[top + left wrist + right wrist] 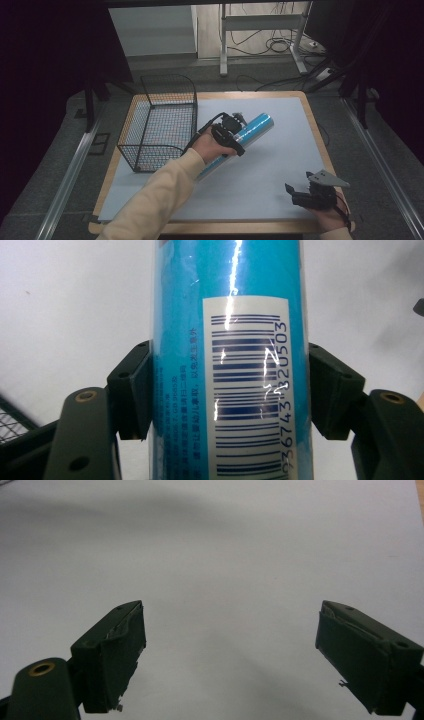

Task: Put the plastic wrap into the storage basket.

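Clamping the blue tube (230, 360) from both sides, the left gripper (231, 134) has its black pads (131, 390) pressed flat against the cylinder's walls, with no gap in the left gripper view. From above, the tube lies slanted over the middle of the pale mat (280, 165), its capped end pointing toward two o'clock and its lower end hidden behind the person's hand (207, 147) and cream sleeve. Its skin is glossy bright blue, with a white barcode label (247, 390) and small printed text beside it. A black wire basket (160, 122) stands just beside the tube at about nine o'clock. Toward five o'clock, near the mat's front right corner, the right gripper (299, 194) rests with its jaws wide apart, nothing between them.
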